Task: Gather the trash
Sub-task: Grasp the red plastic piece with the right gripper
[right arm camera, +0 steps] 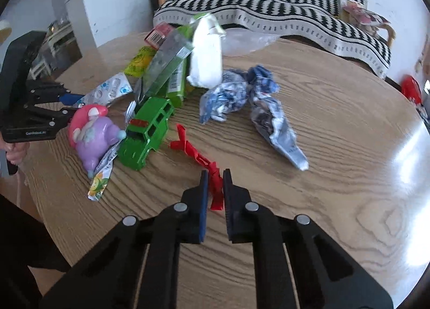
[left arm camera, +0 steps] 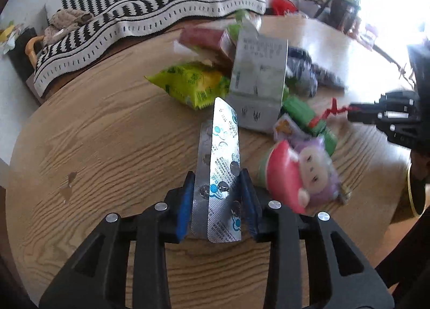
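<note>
Trash lies heaped on a round wooden table point(left arm camera: 107, 126), and two pieces of it are already pinched. The left gripper point(left arm camera: 217, 177) is clamped on silver foil pill strips point(left arm camera: 220, 169), flat and stiff with round blisters and blue print, which stand up between its blue-padded fingers point(left arm camera: 188, 201). The right gripper point(right arm camera: 215, 174) is clenched on a red twisted ribbon point(right arm camera: 212, 174), thin and crinkled, whose far end trails across the wood grain toward the pile.

Just beyond the pill strips stands a grey foil-faced carton point(left arm camera: 258, 80), tilted, with a yellow-green crinkly snack bag point(left arm camera: 190, 83) touching its left side and a dark red box point(left arm camera: 204, 40) behind. To the right of the strips sits a glossy plastic figure point(left arm camera: 301, 169), pink and lilac, rounded, close beside the gripper finger. A green plastic toy car point(right arm camera: 147, 131) lies next to the figure, between it and the ribbon. Past the ribbon are two crumpled blue-and-white plastic wrappers point(right arm camera: 258, 104), twisted together, and a white plastic bottle point(right arm camera: 207, 53) leaning against the carton.

Beyond the table edge a sofa carries a black-and-white zigzag knitted blanket point(left arm camera: 150, 5), and a white cabinet point(right arm camera: 107, 10) stands at the wall.
</note>
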Demonstrator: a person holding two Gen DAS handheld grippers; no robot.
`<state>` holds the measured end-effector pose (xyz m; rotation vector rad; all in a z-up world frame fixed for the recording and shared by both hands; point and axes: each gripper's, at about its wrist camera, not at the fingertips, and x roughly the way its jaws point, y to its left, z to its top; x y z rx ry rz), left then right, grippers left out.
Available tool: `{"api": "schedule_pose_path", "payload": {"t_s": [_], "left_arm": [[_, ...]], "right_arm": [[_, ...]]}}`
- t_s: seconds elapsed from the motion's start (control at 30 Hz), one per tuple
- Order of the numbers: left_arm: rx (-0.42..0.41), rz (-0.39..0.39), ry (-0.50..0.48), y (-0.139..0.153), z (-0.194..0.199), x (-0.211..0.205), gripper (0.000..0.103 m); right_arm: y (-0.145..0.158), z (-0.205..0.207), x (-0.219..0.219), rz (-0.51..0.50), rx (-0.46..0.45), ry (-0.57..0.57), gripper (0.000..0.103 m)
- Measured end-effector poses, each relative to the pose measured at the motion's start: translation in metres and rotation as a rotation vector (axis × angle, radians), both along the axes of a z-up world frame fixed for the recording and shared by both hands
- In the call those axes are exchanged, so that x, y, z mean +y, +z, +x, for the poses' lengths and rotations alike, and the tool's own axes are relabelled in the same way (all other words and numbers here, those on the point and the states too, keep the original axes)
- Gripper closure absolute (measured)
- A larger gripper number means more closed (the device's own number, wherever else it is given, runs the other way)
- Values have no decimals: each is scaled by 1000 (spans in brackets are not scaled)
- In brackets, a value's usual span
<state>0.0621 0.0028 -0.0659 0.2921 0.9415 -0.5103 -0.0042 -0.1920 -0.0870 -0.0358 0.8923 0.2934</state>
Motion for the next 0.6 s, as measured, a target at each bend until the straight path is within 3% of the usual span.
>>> {"api": "schedule_pose_path", "payload": {"t_s": [0.2,0.37,0.6], "left_arm": [[-21,-45,87,25,2,7,70],[-17,-40,119,34,-2,2,70],[-25,-115,218,58,-2,1,70]], "right_arm": [[22,-17,-20,83,-39,-55,92],[31,-26,-25,94,-43,-75,92],[48,-41,-37,118,-69,-152,92]]}}
